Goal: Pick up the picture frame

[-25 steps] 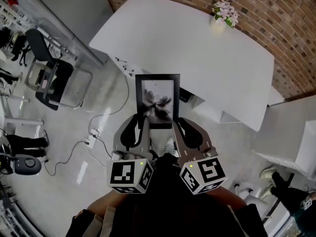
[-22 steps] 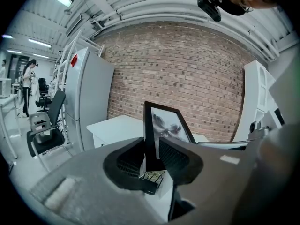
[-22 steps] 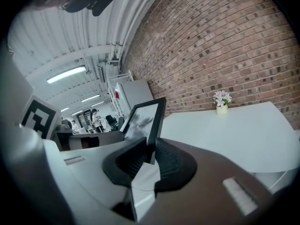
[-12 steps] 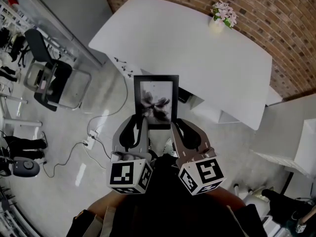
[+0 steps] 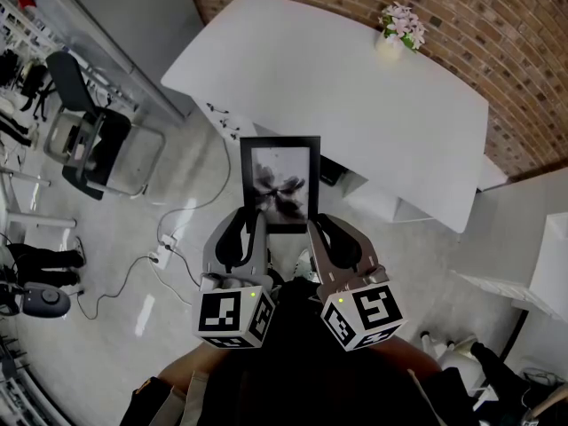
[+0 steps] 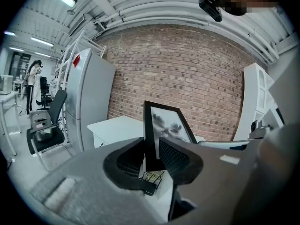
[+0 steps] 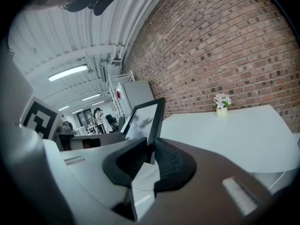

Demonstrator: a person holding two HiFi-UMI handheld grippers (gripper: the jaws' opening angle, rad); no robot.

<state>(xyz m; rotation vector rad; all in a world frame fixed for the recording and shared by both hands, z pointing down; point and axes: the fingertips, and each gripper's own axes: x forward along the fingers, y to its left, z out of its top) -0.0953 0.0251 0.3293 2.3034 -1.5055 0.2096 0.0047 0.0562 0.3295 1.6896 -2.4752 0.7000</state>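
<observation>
**Frame lifted, held in both tools**

The white table point(image 5: 355, 87) stands ahead of me by the brick wall, with only a small pot of flowers point(image 5: 404, 27) near its far edge. The frame point(image 5: 280, 182) is not on it. I have it out in front of the table's near edge, over the floor, upright and with the picture facing me.

Both tools are on it. The left tool point(image 5: 247, 229) is closed on the frame's lower left side. In the left gripper view the black edge of the frame point(image 6: 151, 139) runs down between the two pads, which press it from either side. The right tool point(image 5: 321, 227) pinches the lower right side the same way. In the right gripper view the thin edge point(image 7: 151, 125) sits tight between the ribbed pads. Neither tool gapes; each is closed down to the thickness of the frame.

As I read it, the pick-up is as good as done and I am in the holding step. The next move calls for both hands to travel together, at one height and one spacing, so the frame is neither twisted nor dragged out of one pinch. Both grips are low on the frame, so I judge it could tip at the top. I would keep it upright and clear of the table edge.
</observation>
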